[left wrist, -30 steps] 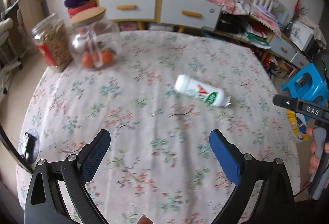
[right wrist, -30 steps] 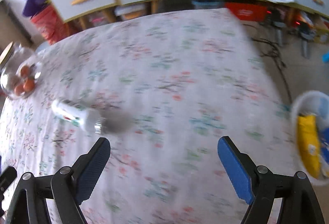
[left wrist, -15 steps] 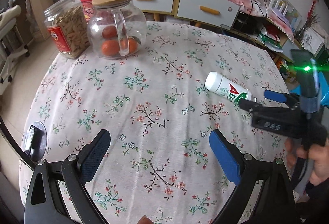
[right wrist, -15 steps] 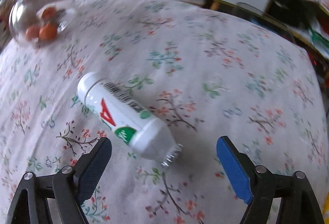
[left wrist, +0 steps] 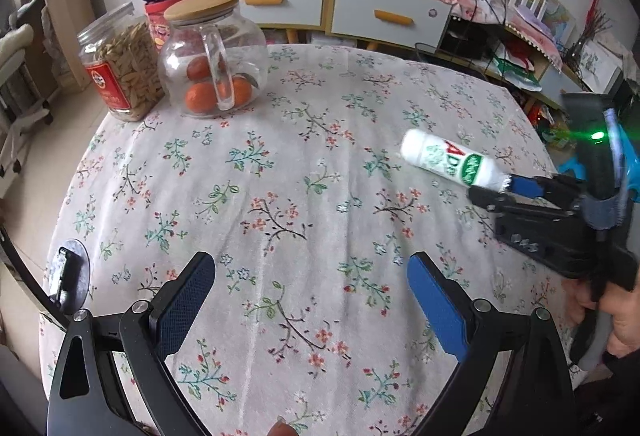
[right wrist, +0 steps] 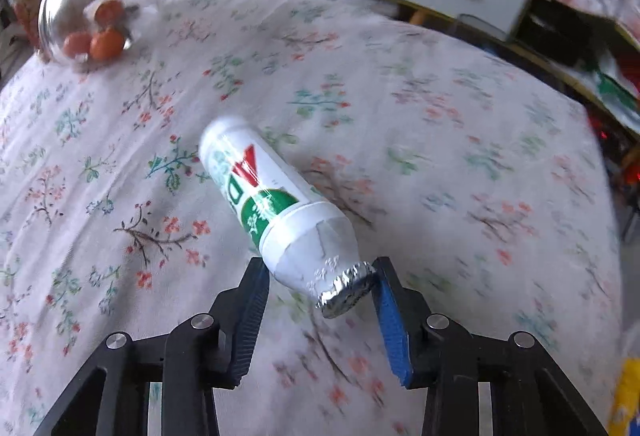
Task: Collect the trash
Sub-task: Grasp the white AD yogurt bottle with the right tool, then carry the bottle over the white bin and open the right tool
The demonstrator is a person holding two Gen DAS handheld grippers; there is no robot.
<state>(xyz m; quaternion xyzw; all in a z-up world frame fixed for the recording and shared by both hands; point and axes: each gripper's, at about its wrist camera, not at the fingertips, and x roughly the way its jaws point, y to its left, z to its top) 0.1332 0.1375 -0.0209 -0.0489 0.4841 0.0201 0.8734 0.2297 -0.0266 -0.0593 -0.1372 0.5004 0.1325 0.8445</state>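
Right gripper [right wrist: 320, 300]: we see its fingers drawn in on the foil-capped neck of the white bottle [right wrist: 272, 195], one finger on each side, touching it.
White bottle: we see it lying on its side on the worktop [left wrist: 280, 195], at about 3 o'clock of the worktop in the left wrist view, foil end pointing toward the right gripper [left wrist: 500, 187]; its base points toward 11 o'clock in the right wrist view.
Left gripper [left wrist: 312, 300]: we hold it over the near edge of the worktop at 6 o'clock, its fingers spread wide with nothing between them.
Glass jar [left wrist: 214, 55]: it stands with a wooden lid at 11 o'clock, with orange fruit inside.
Snack jar [left wrist: 120, 63]: it stands just beside the glass jar, on its left.
Person's hand [left wrist: 616, 320]: it grips the right gripper's handle at the 4 o'clock edge.
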